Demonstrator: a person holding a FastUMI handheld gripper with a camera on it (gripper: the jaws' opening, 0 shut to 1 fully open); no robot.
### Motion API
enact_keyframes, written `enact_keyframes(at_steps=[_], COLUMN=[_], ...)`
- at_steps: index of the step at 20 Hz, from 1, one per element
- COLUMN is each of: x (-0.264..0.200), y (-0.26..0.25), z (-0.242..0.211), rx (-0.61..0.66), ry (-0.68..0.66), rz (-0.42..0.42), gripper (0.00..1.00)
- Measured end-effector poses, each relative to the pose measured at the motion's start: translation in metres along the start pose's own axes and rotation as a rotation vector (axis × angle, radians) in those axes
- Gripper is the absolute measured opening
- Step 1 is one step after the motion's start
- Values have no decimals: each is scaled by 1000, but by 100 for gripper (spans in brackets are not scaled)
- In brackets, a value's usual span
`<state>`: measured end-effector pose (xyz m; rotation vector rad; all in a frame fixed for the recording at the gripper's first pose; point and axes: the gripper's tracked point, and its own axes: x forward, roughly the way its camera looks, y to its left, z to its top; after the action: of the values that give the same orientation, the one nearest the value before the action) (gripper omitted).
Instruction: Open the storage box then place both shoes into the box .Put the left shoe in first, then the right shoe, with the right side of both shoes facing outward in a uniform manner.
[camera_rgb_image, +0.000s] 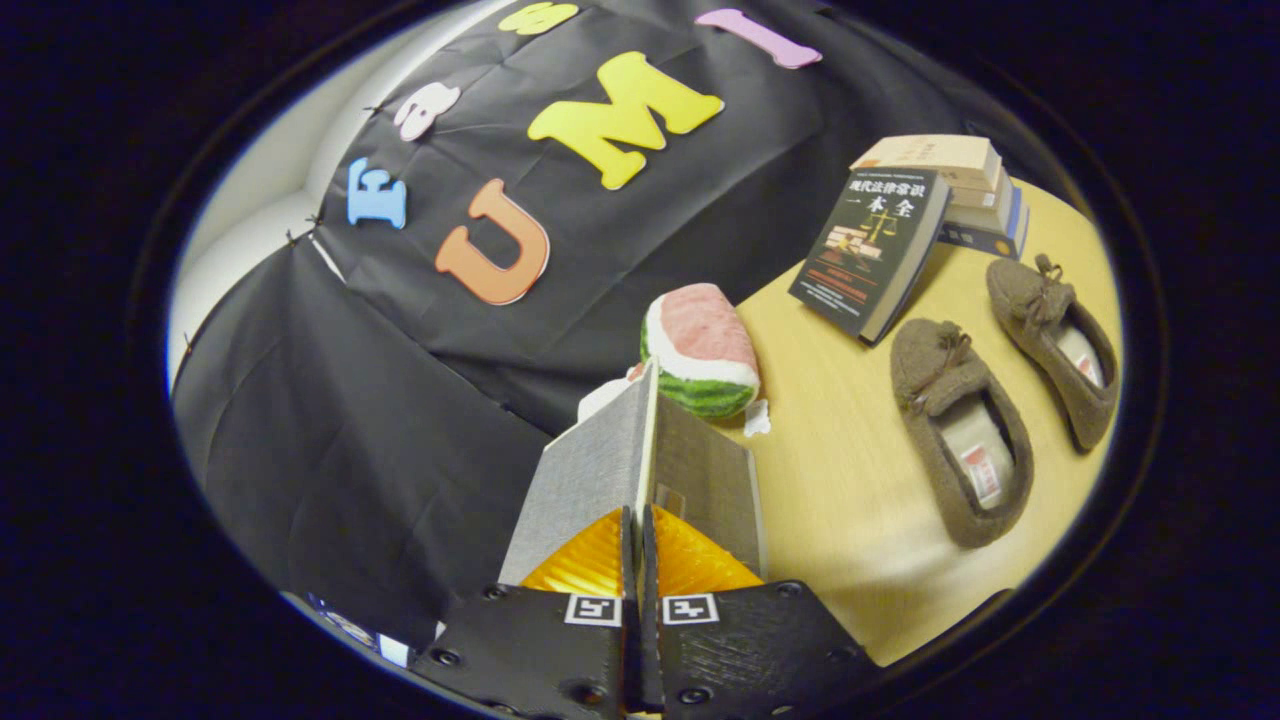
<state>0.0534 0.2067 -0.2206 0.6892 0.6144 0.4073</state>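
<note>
Two brown shoes (1010, 385) on table (840, 480); gripper (640, 545) closed, pinching grey box lid (640, 450), prob. raised.

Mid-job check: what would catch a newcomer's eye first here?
The tool pinches the thin edge of the grey box lid, fingers closed on it. Just beyond stands a watermelon slice toy. Off to the side, two brown shoes lie on the table.

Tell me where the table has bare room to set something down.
Gripper is shut on the box lid. Bare tabletop lies between the box, watermelon toy and nearer shoe. It is crowded around the leaning book, book stack and farther shoe.
</note>
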Motion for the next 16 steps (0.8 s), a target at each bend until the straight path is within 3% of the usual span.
enact_keyframes(at_steps=[9,16], x=[-26,4], y=[138,236], z=[50,27], rx=[-189,-337], ry=[-83,-72], rz=[172,239], gripper=[0,0])
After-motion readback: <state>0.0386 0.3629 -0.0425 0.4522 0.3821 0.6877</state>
